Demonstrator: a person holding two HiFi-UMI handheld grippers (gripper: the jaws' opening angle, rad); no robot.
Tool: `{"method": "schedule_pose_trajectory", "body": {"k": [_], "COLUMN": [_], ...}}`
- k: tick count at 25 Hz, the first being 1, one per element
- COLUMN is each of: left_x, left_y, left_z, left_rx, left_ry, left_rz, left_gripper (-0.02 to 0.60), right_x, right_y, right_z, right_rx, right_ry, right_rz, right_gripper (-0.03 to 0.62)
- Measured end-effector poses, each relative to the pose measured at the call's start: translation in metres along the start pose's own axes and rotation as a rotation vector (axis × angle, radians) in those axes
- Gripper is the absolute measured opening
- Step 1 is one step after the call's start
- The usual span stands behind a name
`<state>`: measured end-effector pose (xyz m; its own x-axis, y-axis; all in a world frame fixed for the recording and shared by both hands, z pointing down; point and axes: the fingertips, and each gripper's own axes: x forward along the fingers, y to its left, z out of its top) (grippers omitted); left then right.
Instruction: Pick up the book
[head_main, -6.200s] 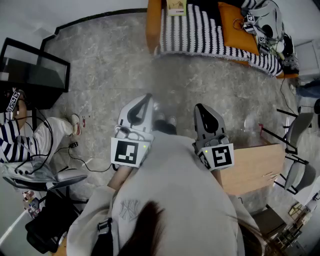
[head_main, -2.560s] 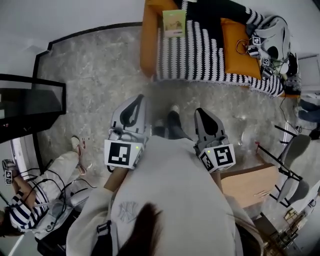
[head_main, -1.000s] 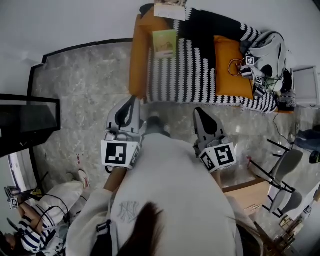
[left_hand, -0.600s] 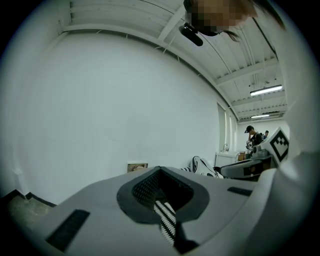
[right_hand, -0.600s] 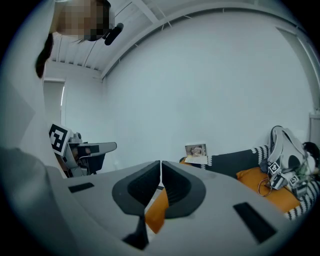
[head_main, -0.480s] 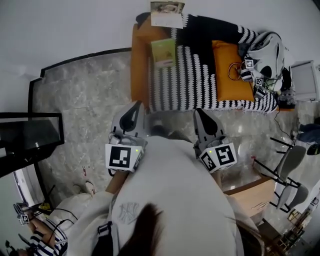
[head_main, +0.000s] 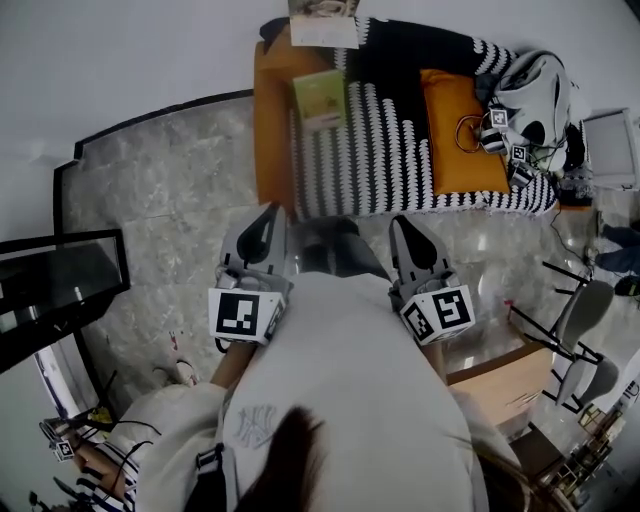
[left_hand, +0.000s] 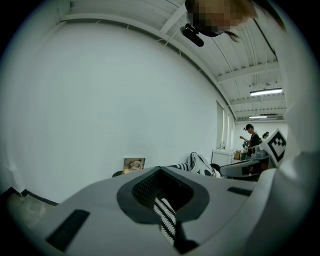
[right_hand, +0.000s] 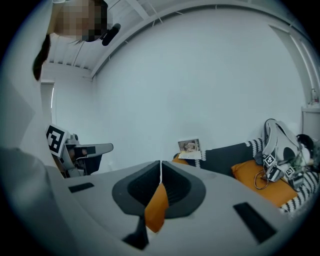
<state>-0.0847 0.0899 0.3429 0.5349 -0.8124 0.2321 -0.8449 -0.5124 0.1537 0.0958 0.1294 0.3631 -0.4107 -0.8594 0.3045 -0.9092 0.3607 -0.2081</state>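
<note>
A green book (head_main: 320, 98) lies flat on the striped blanket (head_main: 380, 150) at the left part of the orange sofa (head_main: 268, 120). A framed picture (head_main: 323, 28) leans on the wall behind it and also shows in the gripper views (left_hand: 133, 163) (right_hand: 190, 148). My left gripper (head_main: 272, 212) (left_hand: 160, 169) and right gripper (head_main: 398, 222) (right_hand: 160, 162) are held side by side at waist height, pointing at the sofa and short of its front edge. Both are shut with nothing between their jaws. The green book is hidden in both gripper views.
An orange cushion (head_main: 462, 130) and a black-and-white bag (head_main: 535, 90) with marker cubes lie at the sofa's right end. A black glass table (head_main: 60, 285) stands at the left, a wooden table (head_main: 500, 380) and chairs (head_main: 585, 330) at the right. A person (head_main: 90, 460) sits at lower left.
The person has walked toward the sofa, so it and the green book now lie closer below the grippers. Both grippers moved forward together and stayed shut.
</note>
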Motion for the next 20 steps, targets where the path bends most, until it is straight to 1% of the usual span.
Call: {"method": "schedule_pose_trajectory", "body": {"k": [2,6,9,10,13,15,18,20], "left_x": [0.01,0.03,0.048,0.054,0.07,0.08,0.095,0.107], "left_y": [0.0,0.003,0.002,0.002,0.003,0.004,0.004,0.002], "left_z": [0.005,0.005,0.018,0.019,0.019,0.027,0.033,0.039], "left_rx": [-0.01,0.002,-0.018,-0.019,-0.013,-0.033,-0.038,-0.049], "left_ry": [-0.016,0.017,-0.024,-0.026,0.003,-0.028,-0.047,-0.078], "left_rz": [0.004,0.028,0.054,0.062,0.088,0.115,0.149,0.164], "left_gripper": [0.009,0.009,0.009,0.009,0.009,0.009,0.009,0.009], "right_x": [0.008,0.027,0.041,0.045,0.058,0.066,0.077,0.085], "right_y": [-0.005,-0.022,-0.035,-0.04,-0.055,-0.065,-0.08,-0.091], "right_z": [0.001,0.009,0.017,0.02,0.029,0.036,0.044,0.048], "right_rx": [0.006,0.009,0.002,-0.002,-0.01,-0.016,-0.029,-0.034], "right_ry": [0.014,0.031,0.034,0.034,0.034,0.031,0.031,0.035], "right_rz": [0.014,0.047,0.079,0.09,0.117,0.134,0.163,0.175], "right_gripper": [0.028,0.028,0.028,0.028,0.026,0.027,0.028,0.028]}}
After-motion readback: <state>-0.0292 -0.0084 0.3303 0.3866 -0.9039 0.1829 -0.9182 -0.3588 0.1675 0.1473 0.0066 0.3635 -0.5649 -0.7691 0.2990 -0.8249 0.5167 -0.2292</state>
